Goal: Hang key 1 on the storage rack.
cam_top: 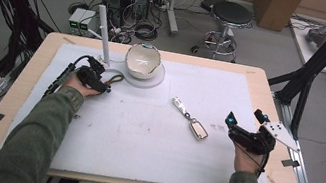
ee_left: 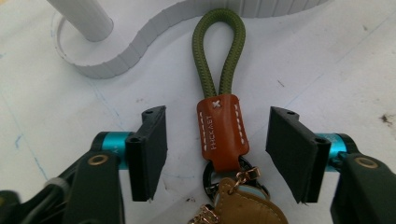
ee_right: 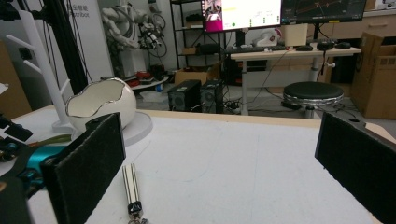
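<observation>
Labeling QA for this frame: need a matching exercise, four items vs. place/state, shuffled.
Items:
1. keychain strap
2. white bowl
3. metal key fob
4. right claw

Places/states:
A. mid-table, apart from both claws
B. open, nothing between its jaws
C. between the left claw jaws, pads not touching
D. on the round white base at the far side

Pairs: 1-C, 2-D, 3-A, 4-B

woven green cord loop [ee_left: 219, 49], stitched glossy leather tab [ee_left: 222, 130].
</observation>
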